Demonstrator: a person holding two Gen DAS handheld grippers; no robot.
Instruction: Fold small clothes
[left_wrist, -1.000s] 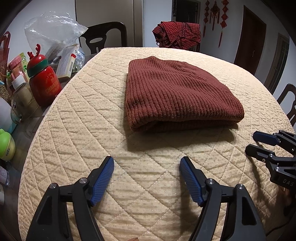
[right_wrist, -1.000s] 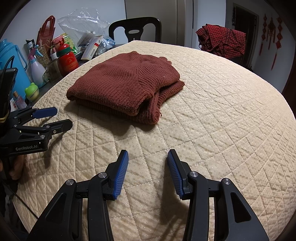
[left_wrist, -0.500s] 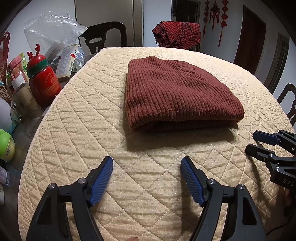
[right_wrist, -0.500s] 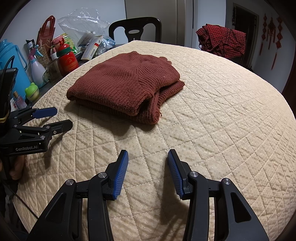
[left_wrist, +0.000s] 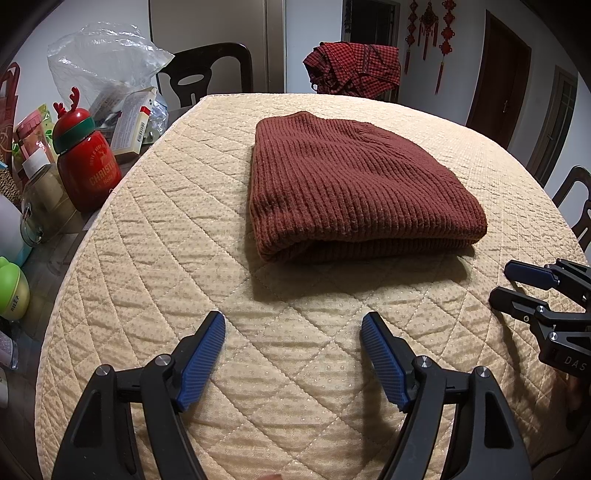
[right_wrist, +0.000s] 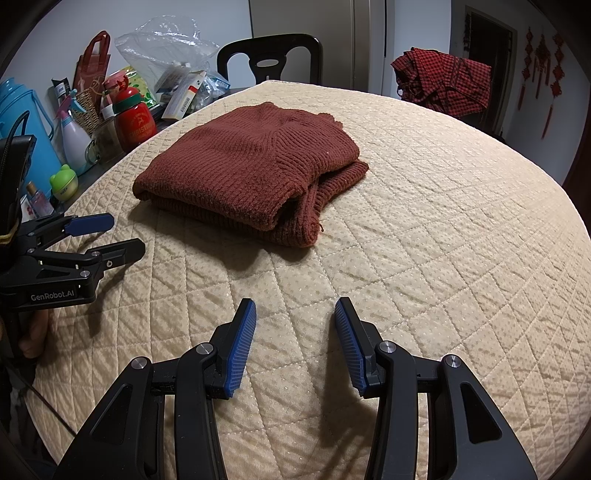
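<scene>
**Left wrist view: folded sweater on a quilted table**

Left wrist view shows a rounded table under a beige quilted cover (left_wrist: 147, 229), stitched in diamonds with a fine dotted weave. On its middle lies the rust-brown ribbed knit sweater (left_wrist: 354, 184), folded into a thick rectangular bundle; from the right wrist view its stacked layers and a loose thread show at the near corner (right_wrist: 258, 166).

The left gripper (left_wrist: 293, 334) hovers over bare cover near the sweater, its blue ridged pads spread wide and empty. The right gripper (right_wrist: 295, 325) hangs just as empty, jaws moderately apart, also short of the cloth.

Along the table's left edge stands clutter: a red Christmas bottle with antlers (left_wrist: 86, 162), a crumpled clear plastic bag (left_wrist: 107, 70), a green frog-shaped jar (right_wrist: 64, 182) and a blue jug (right_wrist: 22, 122) cut off by the frame. Beyond, a dark chair (right_wrist: 269, 59) stands, and a red checked garment (right_wrist: 443, 81) is draped over something hidden. Red knot ornaments (left_wrist: 428, 22) hang on the wall.
</scene>
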